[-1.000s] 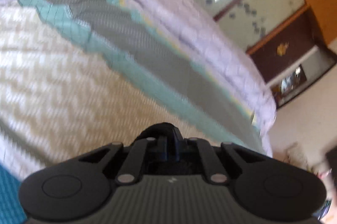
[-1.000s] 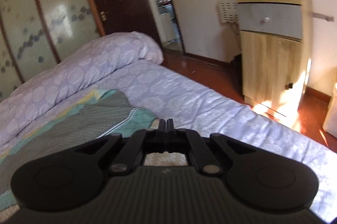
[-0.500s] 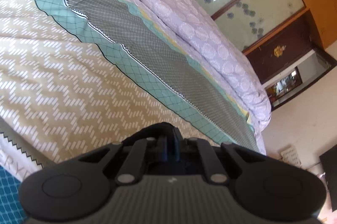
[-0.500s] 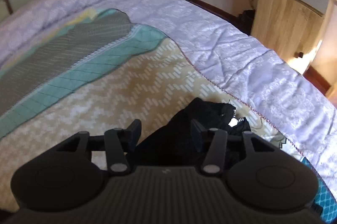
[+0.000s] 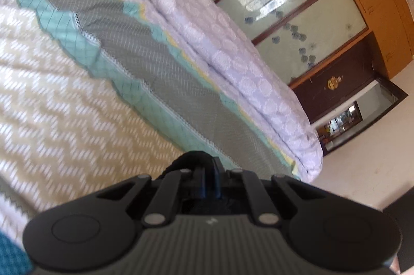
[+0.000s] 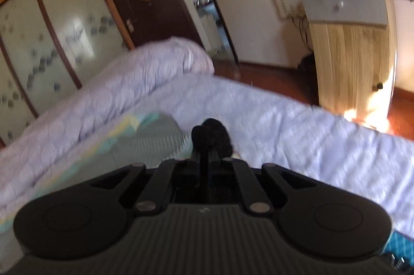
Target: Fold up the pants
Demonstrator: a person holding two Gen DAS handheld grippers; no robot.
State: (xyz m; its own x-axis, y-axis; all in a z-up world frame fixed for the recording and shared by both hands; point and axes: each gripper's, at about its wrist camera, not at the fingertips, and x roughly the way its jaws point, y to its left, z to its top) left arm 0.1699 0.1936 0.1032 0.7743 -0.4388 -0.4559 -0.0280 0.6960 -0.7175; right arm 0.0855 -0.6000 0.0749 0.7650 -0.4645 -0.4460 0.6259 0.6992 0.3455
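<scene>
Both tongs pinch the black fabric pants: left tongs [image 5: 209,180] close on a dark bunch [image 5: 190,158] at their tips, right tongs [image 6: 205,161] likewise [image 6: 212,135], lifted above the patterned quilted bed [image 5: 64,94]. Such small bites of cloth could slip free, I reckon, dropping the pants crumpled.
</scene>
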